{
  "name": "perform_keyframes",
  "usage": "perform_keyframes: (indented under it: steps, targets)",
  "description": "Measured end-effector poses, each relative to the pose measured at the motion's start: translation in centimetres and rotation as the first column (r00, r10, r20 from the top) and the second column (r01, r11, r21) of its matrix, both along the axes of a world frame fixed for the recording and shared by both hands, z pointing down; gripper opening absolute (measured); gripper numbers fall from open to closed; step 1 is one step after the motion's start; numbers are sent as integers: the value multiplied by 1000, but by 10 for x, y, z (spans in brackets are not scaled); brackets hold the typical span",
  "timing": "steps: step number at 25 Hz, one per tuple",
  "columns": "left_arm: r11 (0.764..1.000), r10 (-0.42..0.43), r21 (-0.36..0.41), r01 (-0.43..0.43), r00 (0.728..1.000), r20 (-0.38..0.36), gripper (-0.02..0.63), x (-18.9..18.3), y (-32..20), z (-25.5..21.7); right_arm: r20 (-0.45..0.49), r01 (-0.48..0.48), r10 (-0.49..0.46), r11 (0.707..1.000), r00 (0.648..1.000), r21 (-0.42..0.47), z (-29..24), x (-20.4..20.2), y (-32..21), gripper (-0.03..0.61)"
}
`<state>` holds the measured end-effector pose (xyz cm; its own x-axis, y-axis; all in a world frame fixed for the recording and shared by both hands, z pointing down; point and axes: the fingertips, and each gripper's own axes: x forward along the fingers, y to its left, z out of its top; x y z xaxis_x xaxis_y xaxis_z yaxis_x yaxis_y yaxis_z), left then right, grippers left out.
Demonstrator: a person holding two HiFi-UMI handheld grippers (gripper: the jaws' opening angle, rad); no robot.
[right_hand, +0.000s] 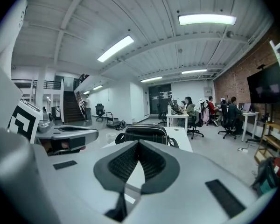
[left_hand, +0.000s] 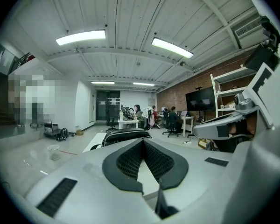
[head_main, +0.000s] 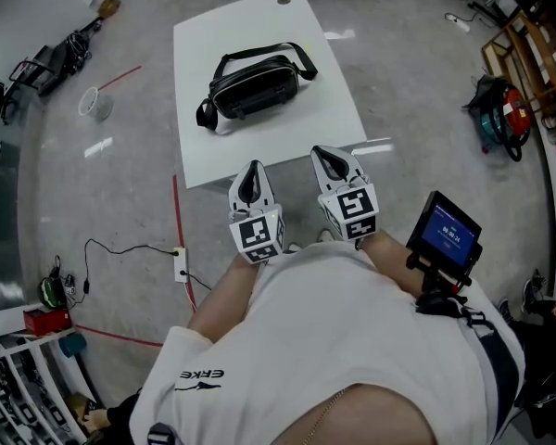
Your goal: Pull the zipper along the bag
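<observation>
Both tools come first, nearest us: white left gripper [head_main: 253, 168] and white right gripper [head_main: 327, 154], side by side, tips just past the near edge of the white rectangular table [head_main: 334, 105]. Each has its jaws pressed together at the tips w/ nothing between them; each gripper's own view shows pad against pad.

Further out, approx mid-table and well apart from both grippers, lies the black glossy shoulder bag [head_main: 256, 86], strap looped round it, long side roughly across our line of sight. We can't make out the zipper slider or whether the zip is run open or shut. So the scene fits either end of the job: a pull yet to come, or hands drawn back after one.

For any pull, we'd judge the bag soft enough to bunch or slide. So one gripper should pin the body near the zip's end, while the other pinches the tab and draws it along the track's line, not upward.

Writing: "ERKE" on the sleeve of the white T-shirt [head_main: 201, 375], seen upside down. The small blue-lit screen [head_main: 449, 231] at the right forearm has text too small to read. No legible brand on the bag.
</observation>
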<state>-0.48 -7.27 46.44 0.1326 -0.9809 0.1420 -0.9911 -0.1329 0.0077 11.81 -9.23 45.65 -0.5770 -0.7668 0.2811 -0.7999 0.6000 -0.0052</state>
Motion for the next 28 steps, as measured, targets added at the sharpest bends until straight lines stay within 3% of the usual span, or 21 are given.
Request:
perform_keyframes:
  steps: [28]
  targets:
    - [998, 52, -34, -53, 998, -31, 2, 14, -12, 12, -26, -12, 11, 1000, 1000, -14, 1, 1, -2, 5]
